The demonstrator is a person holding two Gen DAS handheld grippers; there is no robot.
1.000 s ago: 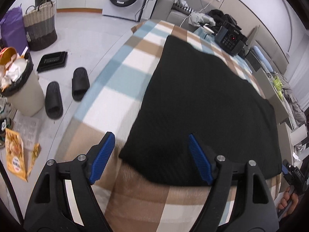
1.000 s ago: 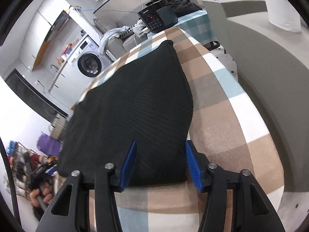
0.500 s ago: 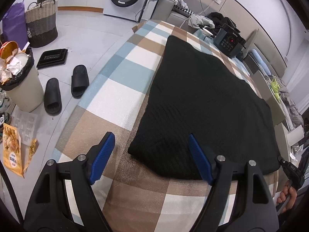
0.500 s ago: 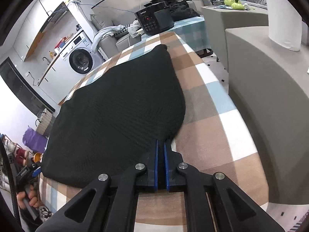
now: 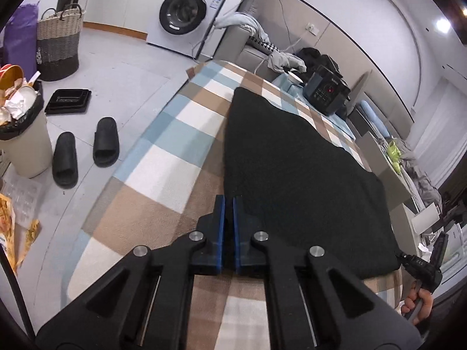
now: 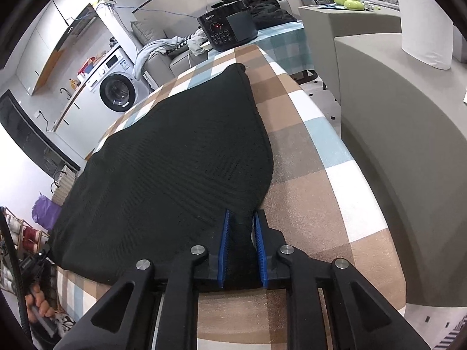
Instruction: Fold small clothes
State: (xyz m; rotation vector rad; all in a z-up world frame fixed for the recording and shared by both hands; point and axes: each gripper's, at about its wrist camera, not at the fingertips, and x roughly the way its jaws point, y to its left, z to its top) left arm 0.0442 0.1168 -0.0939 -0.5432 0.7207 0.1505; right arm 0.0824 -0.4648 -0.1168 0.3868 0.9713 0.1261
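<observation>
My left claw (image 5: 228,201) has just clenched at the cloth's (image 5: 297,169) near corner; my right claw (image 6: 241,218), loosening slightly, grasps the other. I'd fold next.

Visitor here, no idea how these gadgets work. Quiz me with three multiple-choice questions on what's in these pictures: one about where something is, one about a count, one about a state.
1. Where do the black slippers lie?
A. on the floor beside the table
B. on the checked tablecloth
C. inside the woven basket

2. How many slippers are there?
A. one
B. two
C. four

3. How does the right gripper stand?
A. wide open above the table
B. closed on a corner of the black garment
C. gripping the rice cooker

Answers:
1 A: they sit on the grey floor, left of the tablecloth.
2 B: a single pair shows.
3 B: black garment fabric fills the gap between its blue pads.
</observation>
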